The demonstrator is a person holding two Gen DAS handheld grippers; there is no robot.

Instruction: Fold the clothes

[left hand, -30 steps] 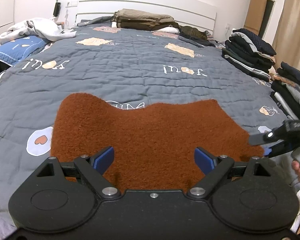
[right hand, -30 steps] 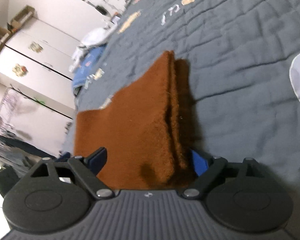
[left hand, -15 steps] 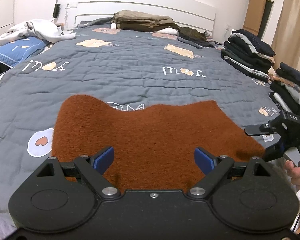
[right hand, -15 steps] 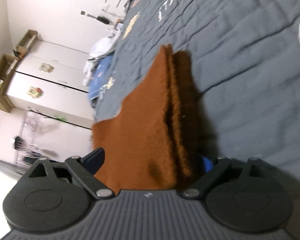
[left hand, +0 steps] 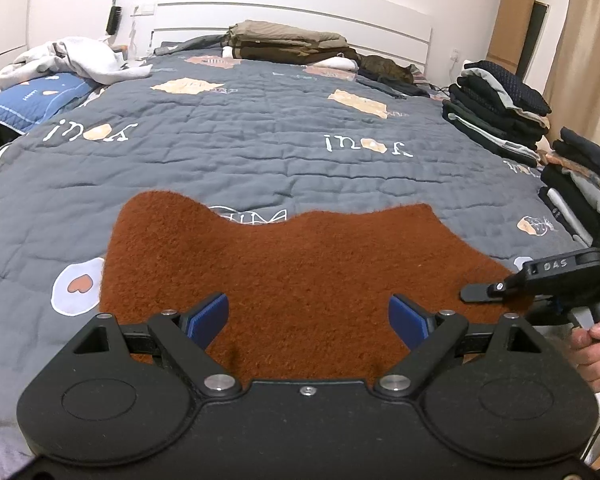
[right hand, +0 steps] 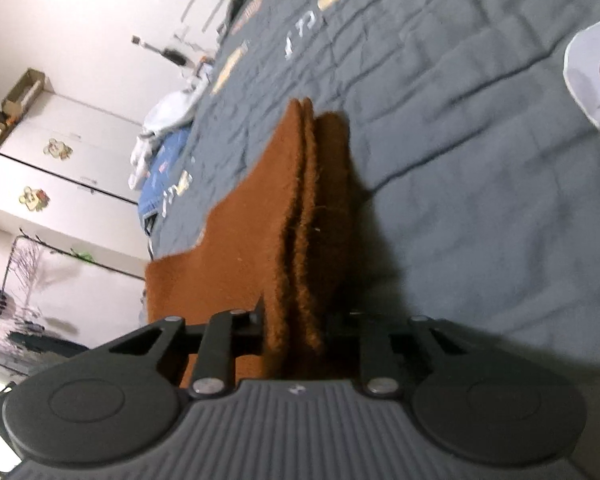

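On the far left of the left wrist view, a crumpled white garment (left hand: 64, 60) is lying over a blue quilted cover (left hand: 32, 100) at the bed's edge. The grey quilted bedspread with printed patches (left hand: 260, 136) is stretching across the frame, and the rust-brown fuzzy folded garment (left hand: 292, 276) is lying flat on its near part. The left gripper (left hand: 308, 316) is hovering over the garment's near edge with its blue-padded fingers spread wide, released and grasping nothing. Further back, a pile of folded khaki and brown clothes (left hand: 288, 42) is sitting by the white headboard, and stacks of dark folded clothes (left hand: 500, 116) are lining the right side. At the far right, the right gripper (left hand: 480, 292) is reaching onto the garment's right corner, with a person's hand (left hand: 592, 344) gripping its handle; from here I cannot tell how its jaws are standing.

The right wrist view is showing what the other cannot: the right gripper (right hand: 296, 320) is clenched on the brown garment (right hand: 260, 248), pinching its layered edge between closed fingers, the stacked folds showing side on. This tilted view is also showing white wardrobe doors with small stickers (right hand: 52, 168) on the left and the bedspread (right hand: 480, 200) to the right.
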